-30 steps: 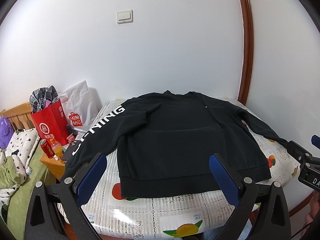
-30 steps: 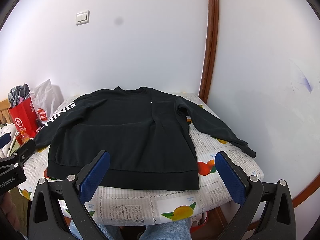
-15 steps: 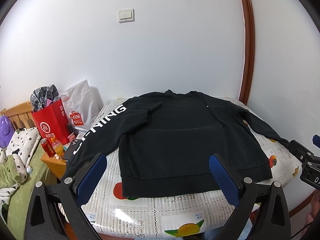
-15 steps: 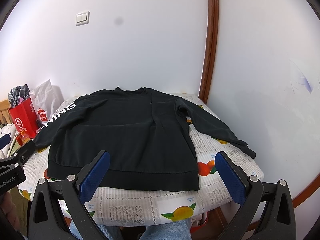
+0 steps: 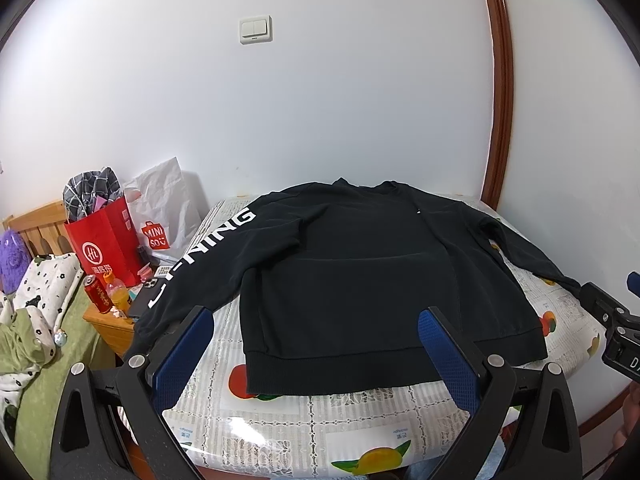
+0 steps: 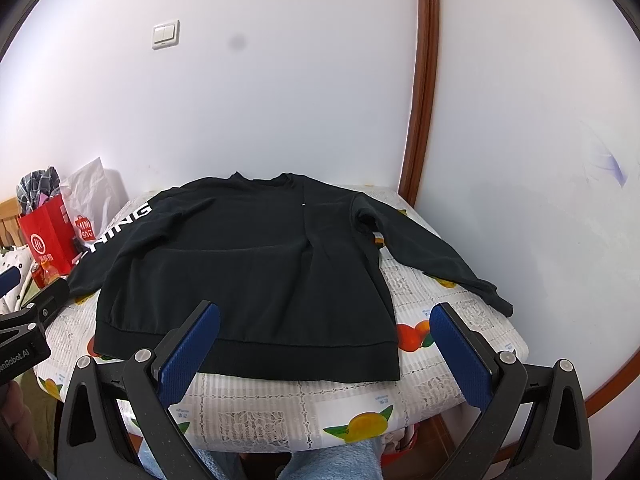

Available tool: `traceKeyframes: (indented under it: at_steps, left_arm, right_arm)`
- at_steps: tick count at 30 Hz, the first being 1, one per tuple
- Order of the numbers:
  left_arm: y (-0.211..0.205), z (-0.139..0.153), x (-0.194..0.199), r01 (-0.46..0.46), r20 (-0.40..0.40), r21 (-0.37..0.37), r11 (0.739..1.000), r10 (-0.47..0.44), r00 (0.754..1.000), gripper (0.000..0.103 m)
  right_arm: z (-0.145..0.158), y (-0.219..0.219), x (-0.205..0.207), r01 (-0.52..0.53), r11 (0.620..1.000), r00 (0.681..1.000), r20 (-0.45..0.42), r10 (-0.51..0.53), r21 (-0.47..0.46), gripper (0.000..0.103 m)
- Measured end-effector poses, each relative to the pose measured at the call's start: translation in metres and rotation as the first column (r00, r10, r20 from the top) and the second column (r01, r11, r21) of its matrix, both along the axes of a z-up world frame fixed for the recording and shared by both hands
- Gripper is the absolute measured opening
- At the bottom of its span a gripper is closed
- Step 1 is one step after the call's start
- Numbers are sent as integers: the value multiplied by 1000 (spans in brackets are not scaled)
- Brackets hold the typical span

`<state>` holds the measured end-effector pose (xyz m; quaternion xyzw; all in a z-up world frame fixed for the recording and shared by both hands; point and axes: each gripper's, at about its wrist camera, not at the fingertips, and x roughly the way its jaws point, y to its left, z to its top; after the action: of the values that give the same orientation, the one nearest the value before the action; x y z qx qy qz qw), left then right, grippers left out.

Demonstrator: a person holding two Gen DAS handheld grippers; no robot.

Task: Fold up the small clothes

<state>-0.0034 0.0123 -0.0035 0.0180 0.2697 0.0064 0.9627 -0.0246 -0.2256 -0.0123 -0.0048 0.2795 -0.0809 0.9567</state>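
Note:
A black sweatshirt (image 5: 360, 272) lies flat and spread on the table (image 5: 280, 432), hem toward me, collar at the wall. Its left sleeve with white lettering (image 5: 208, 252) hangs off the table's left edge; its right sleeve (image 6: 432, 252) stretches to the right edge. It also shows in the right wrist view (image 6: 248, 264). My left gripper (image 5: 316, 344) is open and empty, held above the hem's left part. My right gripper (image 6: 324, 340) is open and empty, above the hem's right part.
The table has a fruit-print cloth (image 6: 360, 412). Left of it stand a red paper bag (image 5: 104, 240), a white Miniso bag (image 5: 160, 216), a can and bottle (image 5: 104, 292) on a wooden nightstand, and a bed (image 5: 36, 320). A wall with brown trim (image 6: 424, 120) is behind.
The left view has shifted slightly, so the sweatshirt sits a little lower and to the right. The right gripper and the sweatshirt have not moved. Both grippers stay open.

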Motion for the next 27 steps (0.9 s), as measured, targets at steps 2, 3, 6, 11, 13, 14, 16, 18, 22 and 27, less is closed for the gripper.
traceKeyframes:
  at_steps: [2,3,6,11,13,14,16,18,22,27]
  left_arm:
    - [1,-1,0,2,1,-4,1000,-2,1000,103]
    - [1,-1,0,6,5,-8,1000,-6,1000,103]
    - [-1,0,4,8,5,-5,1000,-8,1000,103]
    - [-4,2,11,15,5,-1,1000,-15,1000,103]
    - [-4,3,15,18,0,-2,1000,-18,1000,103]
    - [-3,4,17,17,-1,-9,1000,-17,1000,103]
    - [0,4,21,14,-5,-21,1000,-14,1000,103]
    - [5,1,29,5,-19,-42,999,-6,1000,103]
    - [16,-9,45,-3,-56,-74,997,-1,998,103]
    - [40,-31,71,-35,-132,-149,988,15,991,103]
  right_arm:
    - [0,0,0,-2,1000,1000,1,2,0,103]
    - [0,0,0,-1,1000,1000,1,1,0,103]
    - [0,-1,1,2,1000,1000,0,-2,2,103]
    - [-1,-4,8,8,1000,1000,-2,-8,11,103]
    - [-1,-5,11,8,1000,1000,7,-9,6,103]
    - [-1,-5,13,11,1000,1000,11,-11,2,103]
    - [-3,-5,18,13,1000,1000,9,-13,0,103]
    - [-7,-5,25,13,1000,1000,2,-13,-6,103]
    - [-18,-6,42,3,1000,999,-36,-4,-21,103]
    - [-37,-9,67,-11,1000,996,-92,11,-9,103]
